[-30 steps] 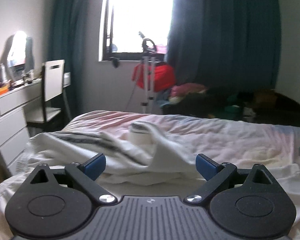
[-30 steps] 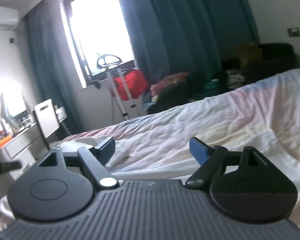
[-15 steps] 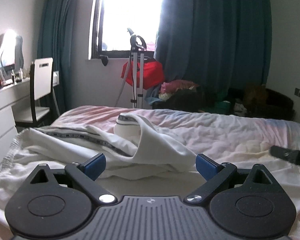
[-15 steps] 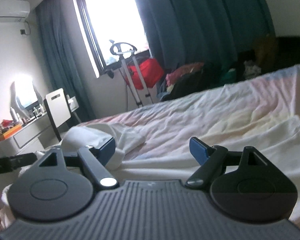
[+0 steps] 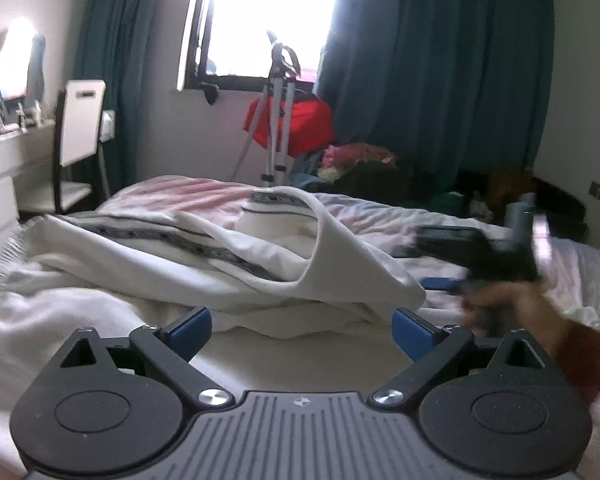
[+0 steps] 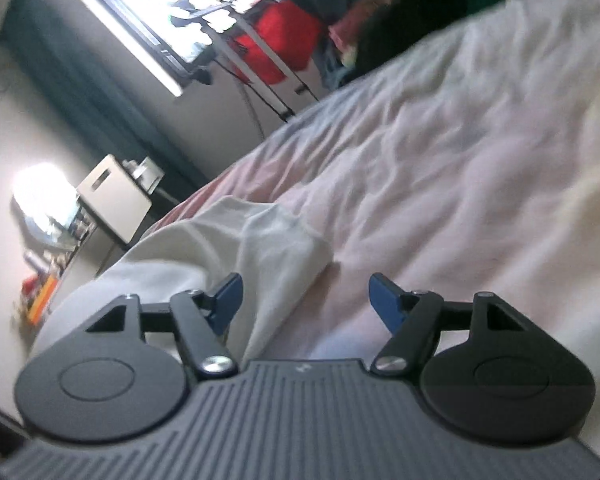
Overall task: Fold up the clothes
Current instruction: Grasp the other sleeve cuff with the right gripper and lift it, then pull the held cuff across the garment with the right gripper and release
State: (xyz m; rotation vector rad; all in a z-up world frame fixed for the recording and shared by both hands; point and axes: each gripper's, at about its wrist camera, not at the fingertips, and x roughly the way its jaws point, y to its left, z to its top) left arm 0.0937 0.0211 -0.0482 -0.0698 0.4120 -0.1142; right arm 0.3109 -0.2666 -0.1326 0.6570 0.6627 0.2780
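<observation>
White garment (image 5: pixel 228 264) lies crumpled on bed (image 5: pixel 572 280), dark-striped band up, not yet spread flat. Left claw (image 5: pixel 302 326) spread wide, empty, low at near edge, likely lining up for hem. Right claw (image 6: pixel 306 300) spread too, tilted, holding nothing, garment corner (image 6: pixel 284 248) between its tips, probably to pinch it.

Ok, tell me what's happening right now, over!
Left tongs open, empty. Right tongs open, empty, close to the white garment. Garment crumpled on the bed, not folded yet. Nothing in the way.
</observation>
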